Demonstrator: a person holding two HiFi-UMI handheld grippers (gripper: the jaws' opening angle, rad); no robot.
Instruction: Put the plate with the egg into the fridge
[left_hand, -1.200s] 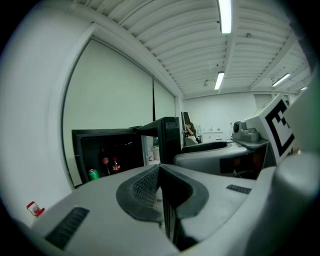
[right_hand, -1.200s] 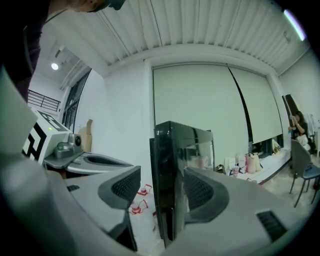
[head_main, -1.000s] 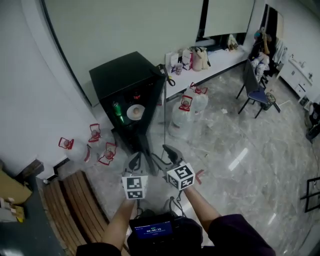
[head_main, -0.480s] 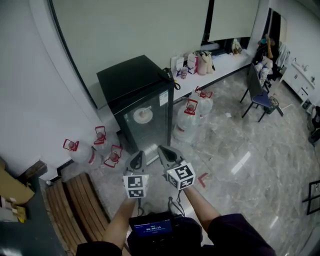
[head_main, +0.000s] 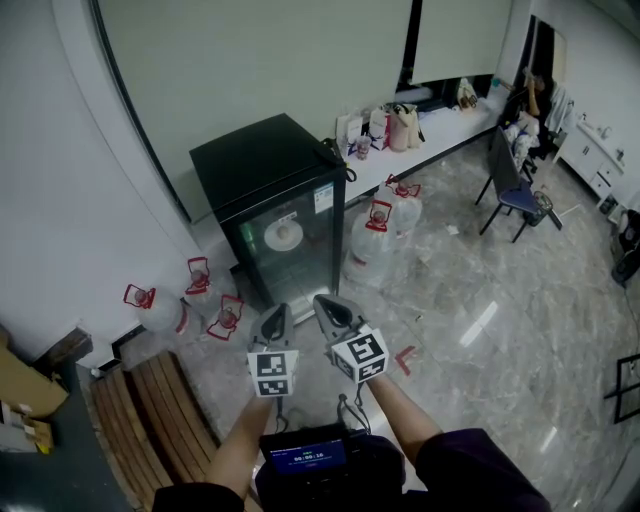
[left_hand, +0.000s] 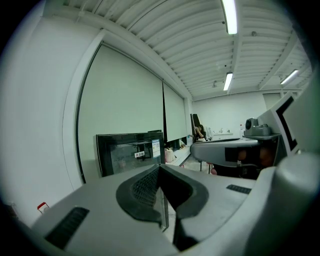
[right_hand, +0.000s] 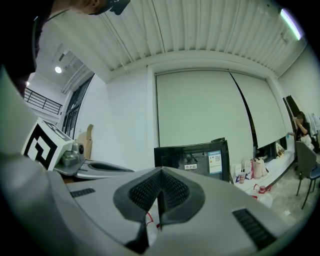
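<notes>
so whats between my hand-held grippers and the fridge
Only bare floor lies before the fridge, per the head view; water jugs stand off to both sides.

White plate on shelf in black fridge, seen thru shut glass door.

Our head view looks steeply down from well back; both gripper views face forward; all three share the fridge.

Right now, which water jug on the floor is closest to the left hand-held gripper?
The jug just left of the left hand-held gripper; the other jugs lie farther left by the wall or right of the fridge.
</notes>
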